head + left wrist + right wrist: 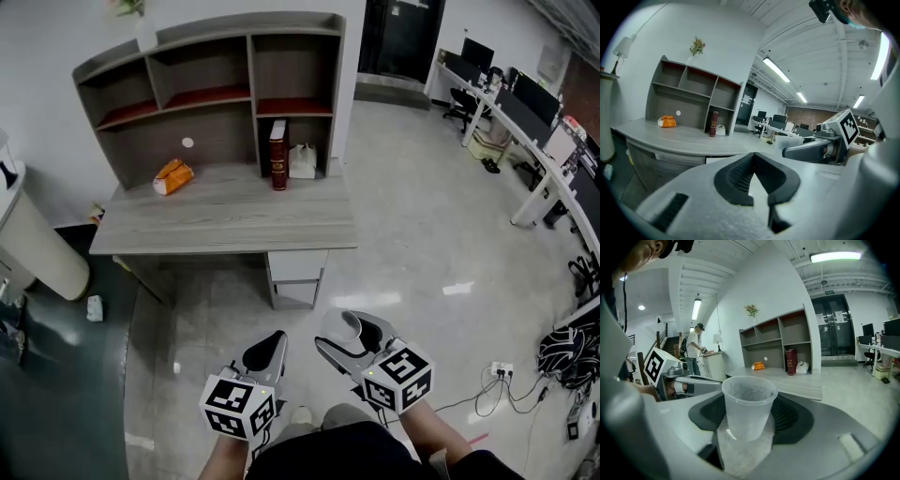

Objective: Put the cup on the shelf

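Currently a translucent plastic cup (pixel 749 406) is clamped in the right gripper (pixel 750 420), well apart from the grey wooden shelf unit (pixel 211 56).
The cup is pinched between the dark ribbed pads (pixel 710 411), one on each side wall, and its open rim is seen above the jaws. It is held upright, mouth up, long axis vertical and crosswise to the jaws. The left gripper (pixel 754 180) is seen clenched on nothing, just beside the right. An orange packet (pixel 172 176) and a red book (pixel 277 155) are seen on the grey desk (pixel 225 225) under the shelf unit.
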A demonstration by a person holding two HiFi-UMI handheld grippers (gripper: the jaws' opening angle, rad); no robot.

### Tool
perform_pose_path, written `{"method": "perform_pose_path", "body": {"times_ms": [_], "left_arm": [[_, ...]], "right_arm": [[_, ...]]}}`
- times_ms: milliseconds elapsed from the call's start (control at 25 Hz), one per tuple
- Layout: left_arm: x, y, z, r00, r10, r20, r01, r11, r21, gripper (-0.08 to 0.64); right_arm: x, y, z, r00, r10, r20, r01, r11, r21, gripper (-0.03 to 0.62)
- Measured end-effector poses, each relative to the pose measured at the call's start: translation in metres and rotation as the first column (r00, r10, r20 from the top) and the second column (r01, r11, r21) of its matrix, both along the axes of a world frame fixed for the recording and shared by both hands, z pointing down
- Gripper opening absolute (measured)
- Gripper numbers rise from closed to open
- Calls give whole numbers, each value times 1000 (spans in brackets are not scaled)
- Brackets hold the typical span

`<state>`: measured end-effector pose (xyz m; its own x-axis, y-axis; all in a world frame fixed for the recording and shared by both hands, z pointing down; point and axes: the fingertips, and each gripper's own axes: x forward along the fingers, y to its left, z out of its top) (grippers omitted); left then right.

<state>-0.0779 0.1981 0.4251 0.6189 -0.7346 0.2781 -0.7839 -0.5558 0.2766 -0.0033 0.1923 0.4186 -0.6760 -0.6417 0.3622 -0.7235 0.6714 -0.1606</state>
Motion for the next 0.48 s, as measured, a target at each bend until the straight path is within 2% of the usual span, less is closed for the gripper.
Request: {"method": "perform_pose_path", "body": {"times_ms": [320,480], "left_arm": [[2,-31,8,1000,23,-9,-23,999,-30,-3],[7,-59,11,1000,16,-2,-16,1000,-27,-3]], "right_arm": [[-2,-31,5,1000,-2,-11,1,1000,-29,287],[1,-63,4,1000,-15,-1,15,1000,-10,287]]}}
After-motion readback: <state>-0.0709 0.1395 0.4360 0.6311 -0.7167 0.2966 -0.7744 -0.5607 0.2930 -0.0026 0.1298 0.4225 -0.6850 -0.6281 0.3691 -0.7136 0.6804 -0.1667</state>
